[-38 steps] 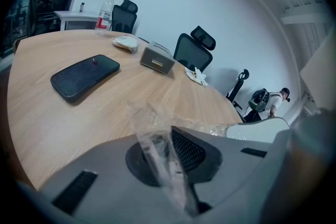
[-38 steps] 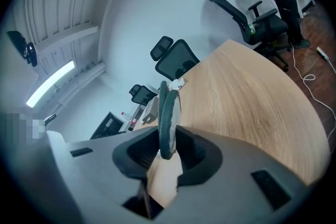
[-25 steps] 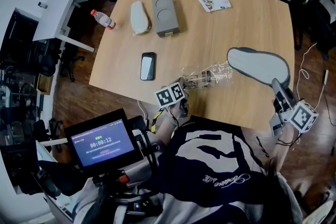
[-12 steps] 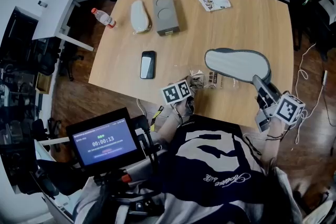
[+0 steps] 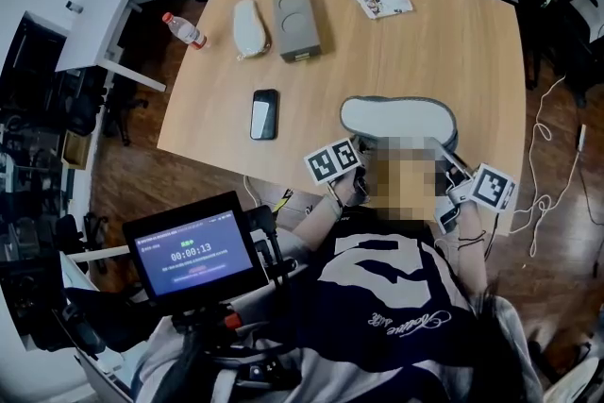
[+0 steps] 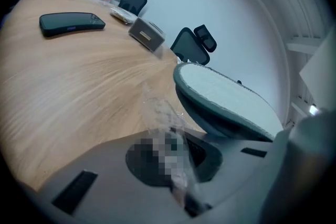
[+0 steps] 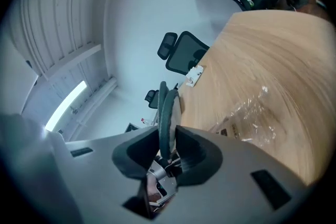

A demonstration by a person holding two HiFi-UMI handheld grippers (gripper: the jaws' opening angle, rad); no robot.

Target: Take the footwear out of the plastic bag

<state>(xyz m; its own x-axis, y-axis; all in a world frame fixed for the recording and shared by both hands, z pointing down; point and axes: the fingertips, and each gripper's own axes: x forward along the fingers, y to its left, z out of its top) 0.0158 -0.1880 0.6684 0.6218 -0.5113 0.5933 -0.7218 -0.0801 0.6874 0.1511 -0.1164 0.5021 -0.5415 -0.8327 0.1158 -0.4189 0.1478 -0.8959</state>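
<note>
Noted left tongs [image 6: 176, 160] clenched tight on a twist of the clear plastic bag [image 6: 157, 110], low over the near part of the surface [image 5: 425, 42]. Noted right tongs [image 7: 168, 147] grasping the grey slipper [image 5: 396, 120] by its rim, with the edge pinched between the pads. Found slipper roughly flat, pale face up, over the front of the surface and just beside the left tongs. Could not tell whether it touches the wood. Saw loose film of the bag crumpled on the surface beside the slipper in the right gripper view, and saw no film over the slipper there. Judged slipper free of the bag, or very nearly. Could not check the bag's mouth in the head view.

For a clean finish:
- Hold the bag pinned with the left tongs.
- Draw the slipper away along its own length, not sideways, to avoid snagging film on the toe.
- Check for clinging plastic before lowering.
- Set the slipper flat, well apart from the bag.
- Release only once it is resting.
</note>
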